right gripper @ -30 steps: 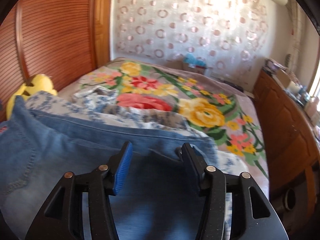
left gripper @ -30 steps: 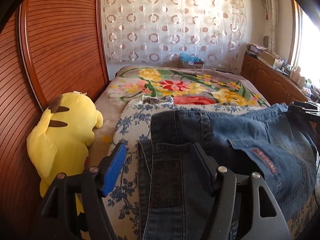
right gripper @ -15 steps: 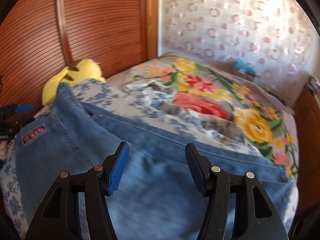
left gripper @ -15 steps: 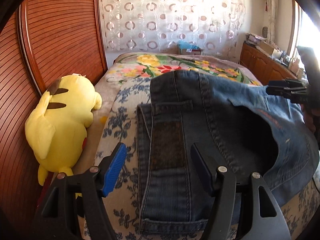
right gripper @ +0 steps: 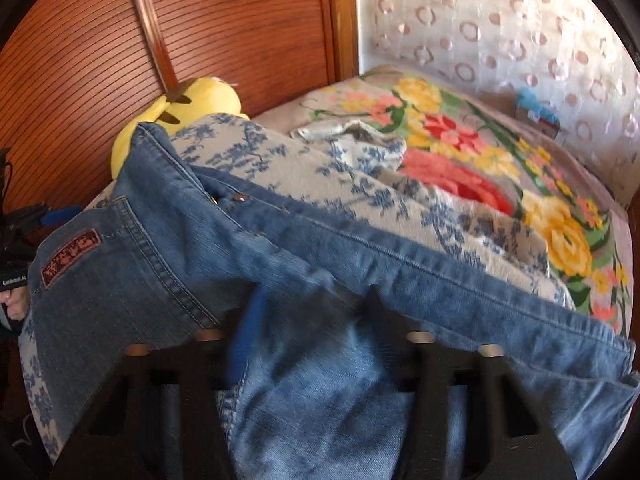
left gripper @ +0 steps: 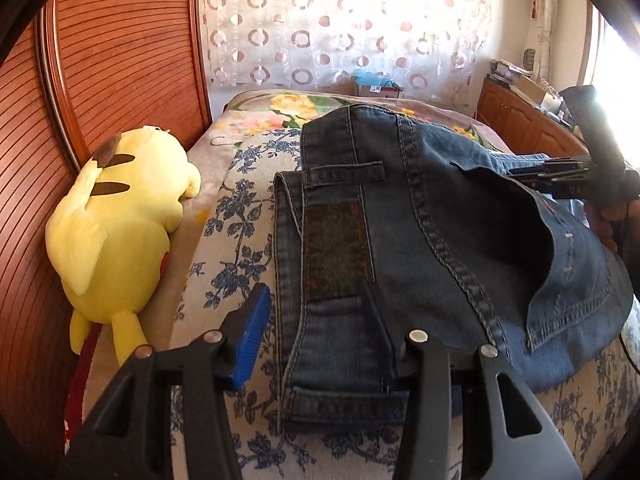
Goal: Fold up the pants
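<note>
The blue jeans [left gripper: 420, 240] lie across a blue-flowered cover [left gripper: 240, 208] on the bed, waistband and brown leather patch [left gripper: 336, 252] towards me. My left gripper [left gripper: 316, 332] straddles the waistband end. Its jaws are closing, with a gap still showing between the blue pad [left gripper: 252, 332] and the denim edge. In the right wrist view the jeans [right gripper: 160, 280] run from the red pocket label [right gripper: 70, 258] to the right. My right gripper [right gripper: 312, 328], blurred, is closing with a fold of lighter denim between its fingers. The right gripper [left gripper: 560, 176] and the hand holding it also show at the left view's right edge.
A yellow plush toy [left gripper: 120, 216] lies left of the cover, against the ribbed wooden panel [left gripper: 120, 40]. Beyond the jeans spreads a bright floral blanket [right gripper: 480, 140]. A wooden cabinet [left gripper: 520, 116] with clutter on top runs along the right side, under a bright window.
Both grippers have sunk onto the jeans and their jaws have narrowed. The right view has swung left, so the plush toy and wooden panel now fill its upper left.
</note>
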{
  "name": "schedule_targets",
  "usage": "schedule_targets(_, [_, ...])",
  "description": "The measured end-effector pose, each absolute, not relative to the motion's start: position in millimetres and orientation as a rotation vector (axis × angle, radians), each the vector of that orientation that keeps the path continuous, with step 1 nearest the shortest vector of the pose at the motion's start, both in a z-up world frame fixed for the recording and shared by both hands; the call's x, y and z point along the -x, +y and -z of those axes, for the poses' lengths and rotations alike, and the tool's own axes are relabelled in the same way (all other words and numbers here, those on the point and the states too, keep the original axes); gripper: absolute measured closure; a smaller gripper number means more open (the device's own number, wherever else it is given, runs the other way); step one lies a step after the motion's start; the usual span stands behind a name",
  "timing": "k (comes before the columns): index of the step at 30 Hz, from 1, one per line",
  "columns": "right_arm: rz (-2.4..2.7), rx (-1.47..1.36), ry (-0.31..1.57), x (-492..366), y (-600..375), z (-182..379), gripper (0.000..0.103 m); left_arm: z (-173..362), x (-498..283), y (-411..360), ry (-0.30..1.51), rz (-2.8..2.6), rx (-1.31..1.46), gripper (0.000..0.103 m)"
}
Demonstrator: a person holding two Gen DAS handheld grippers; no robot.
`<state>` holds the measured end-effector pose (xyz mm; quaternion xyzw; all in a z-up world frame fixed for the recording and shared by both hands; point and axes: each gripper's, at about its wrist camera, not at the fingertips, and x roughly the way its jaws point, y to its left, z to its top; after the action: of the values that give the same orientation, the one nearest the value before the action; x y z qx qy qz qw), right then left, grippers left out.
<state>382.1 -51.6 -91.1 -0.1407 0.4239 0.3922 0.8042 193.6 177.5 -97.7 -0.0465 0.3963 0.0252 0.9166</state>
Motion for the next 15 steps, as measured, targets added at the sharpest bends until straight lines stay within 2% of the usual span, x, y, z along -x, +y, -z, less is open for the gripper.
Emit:
schedule_targets(1, [-0.846,0.287,0.915,-382,-55,92,0.076,98,-192,178,0.815,-0.05,0.099,0.059])
schedule_targets(2, [-0.853,0.28,0.918,-382,-56,92,0.09,98,-190,178,0.816,-0.049,0.103,0.059])
schedule_targets(5, [-0.851,0.275,0.89,-376,-61,85,0.1,99,-185,180,0.817,-0.044,0.121,0.063])
schedule_targets(7, [-0.84,0.283,0.845,-371,-61,77,0.102,99,-181,181,0.816,-0.038,0.131,0.067])
schedule_targets(15, [-0.668,0.305,0.592,-358,-59,30,0.103,99,-176,181,0.821,-0.03,0.16,0.067])
